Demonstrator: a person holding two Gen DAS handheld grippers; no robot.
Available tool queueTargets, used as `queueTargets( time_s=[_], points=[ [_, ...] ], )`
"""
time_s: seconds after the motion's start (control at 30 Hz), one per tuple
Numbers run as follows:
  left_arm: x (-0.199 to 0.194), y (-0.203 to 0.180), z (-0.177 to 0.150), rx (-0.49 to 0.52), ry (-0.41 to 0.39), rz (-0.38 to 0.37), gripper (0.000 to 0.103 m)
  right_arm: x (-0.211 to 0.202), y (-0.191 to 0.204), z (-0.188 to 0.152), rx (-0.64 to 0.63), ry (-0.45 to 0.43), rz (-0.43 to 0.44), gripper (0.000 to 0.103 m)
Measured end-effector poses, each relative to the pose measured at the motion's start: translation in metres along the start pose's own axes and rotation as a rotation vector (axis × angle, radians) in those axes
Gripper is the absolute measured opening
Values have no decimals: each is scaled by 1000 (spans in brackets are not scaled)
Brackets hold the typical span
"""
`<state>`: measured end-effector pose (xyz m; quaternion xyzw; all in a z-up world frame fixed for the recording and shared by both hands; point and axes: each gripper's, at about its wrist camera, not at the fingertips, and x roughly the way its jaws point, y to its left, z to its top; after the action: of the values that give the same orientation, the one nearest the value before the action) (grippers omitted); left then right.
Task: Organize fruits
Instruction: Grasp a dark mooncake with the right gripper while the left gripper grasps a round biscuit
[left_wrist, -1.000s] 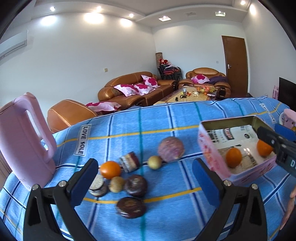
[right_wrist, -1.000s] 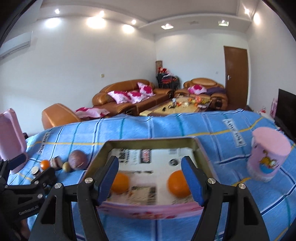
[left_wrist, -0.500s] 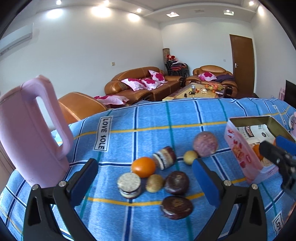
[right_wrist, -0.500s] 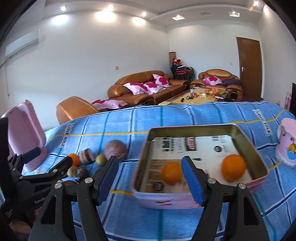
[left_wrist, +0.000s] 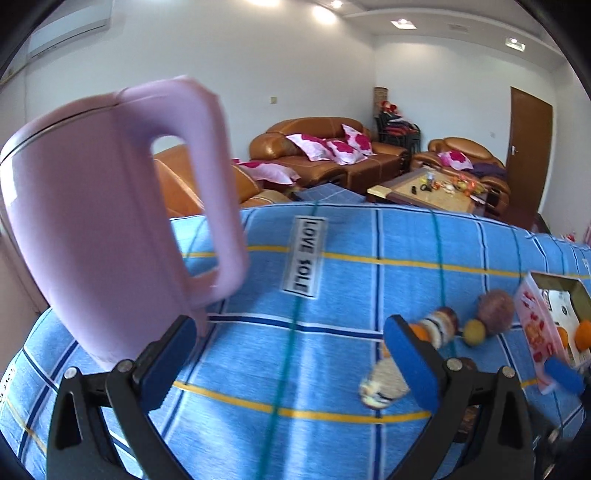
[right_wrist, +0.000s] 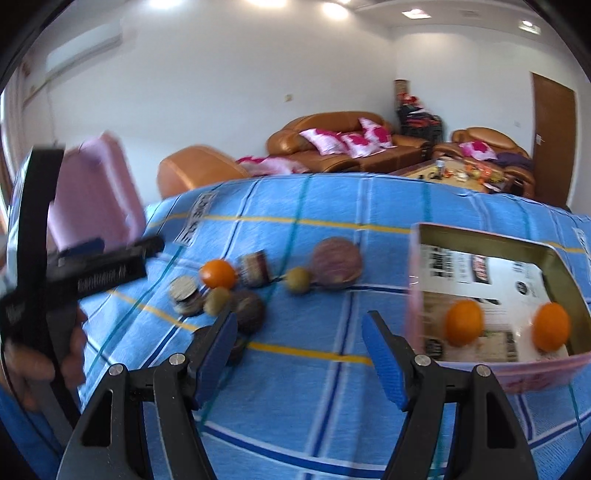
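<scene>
A pink tin box (right_wrist: 413, 295) on the blue checked cloth holds two oranges (right_wrist: 464, 322); it also shows at the right edge of the left wrist view (left_wrist: 532, 321). Left of it lie a loose orange (right_wrist: 218, 273), a large purple fruit (right_wrist: 336, 263), a small yellow-green fruit (right_wrist: 297, 280) and several dark round fruits (right_wrist: 248, 311). My right gripper (right_wrist: 299, 350) is open and empty, low over the cloth between the fruits and the box. My left gripper (left_wrist: 288, 362) is open and empty, pointing at bare cloth beside the pink jug; its body shows in the right wrist view (right_wrist: 110, 273).
A tall pink jug (left_wrist: 110, 229) stands at the table's left end, close to my left gripper's left finger (left_wrist: 166, 362). The fruit cluster (left_wrist: 443, 332) lies behind its right finger. Sofas and a coffee table (left_wrist: 432, 192) stand beyond the table's far edge.
Both grippers have swung to the left. The jug now fills the left wrist view and the fruits slid to its right. The box moved to the right in the right wrist view.
</scene>
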<state>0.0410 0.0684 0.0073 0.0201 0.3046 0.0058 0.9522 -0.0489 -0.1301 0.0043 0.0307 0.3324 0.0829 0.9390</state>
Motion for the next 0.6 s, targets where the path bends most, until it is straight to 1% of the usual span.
queueTargets(
  time_s=[0.13, 0.3, 0.4, 0.43, 0.5, 0.6],
  points=[
    [5, 3, -1, 13, 13, -2, 103, 20, 15, -1, -6, 87, 91, 72],
    [6, -3, -2, 68, 19, -29, 103, 37, 27, 1, -17, 136, 106, 72],
    [5, -7, -1, 102, 22, -58, 103, 47, 29, 1, 2, 175, 110, 70],
    [5, -9, -2, 117, 28, -77, 103, 49, 29, 1, 11, 183, 118, 68],
    [9, -14, -1, 141, 42, -101, 103, 54, 28, 1, 22, 203, 129, 55],
    [13, -24, -5, 209, 61, -120, 103, 53, 27, 1, 28, 207, 139, 50]
  ],
)
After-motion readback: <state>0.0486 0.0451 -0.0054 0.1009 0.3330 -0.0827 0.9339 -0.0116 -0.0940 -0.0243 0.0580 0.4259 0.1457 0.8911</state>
